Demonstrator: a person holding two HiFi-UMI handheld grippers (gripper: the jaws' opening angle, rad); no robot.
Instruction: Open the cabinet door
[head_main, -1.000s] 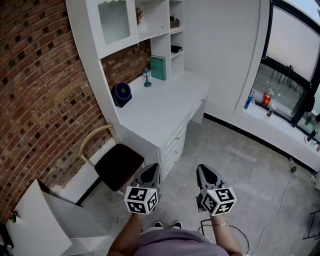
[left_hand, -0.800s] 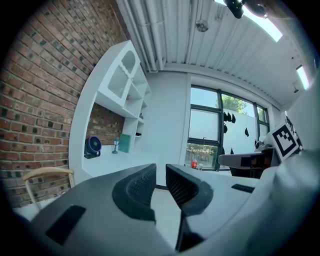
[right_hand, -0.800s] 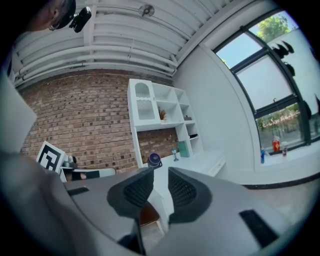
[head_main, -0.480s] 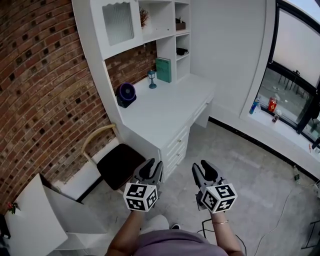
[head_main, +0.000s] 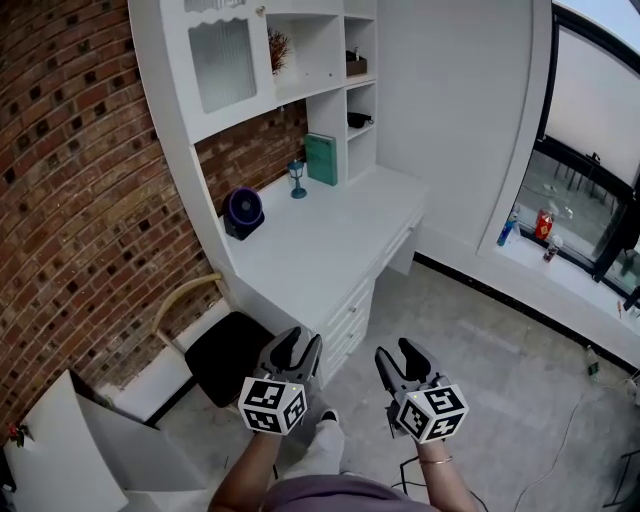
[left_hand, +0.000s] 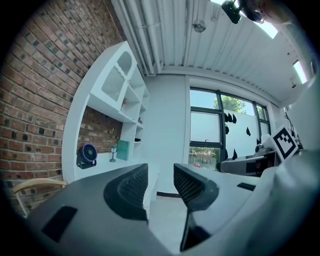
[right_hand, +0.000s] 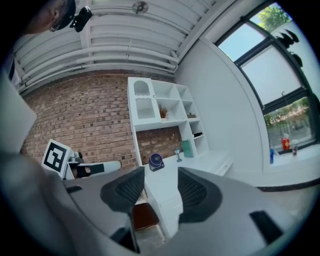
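Cabinet door (head_main: 222, 62) shut, high at the left.
Well below it the left gripper (head_main: 297, 347) and the right gripper (head_main: 402, 357) hang side by side; both pairs of jaws have just been opening and stand spread, nothing between them.

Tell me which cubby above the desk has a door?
The top-left one: only it has a ribbed-glass door covering it, while the cubbies to its right are open shelves.
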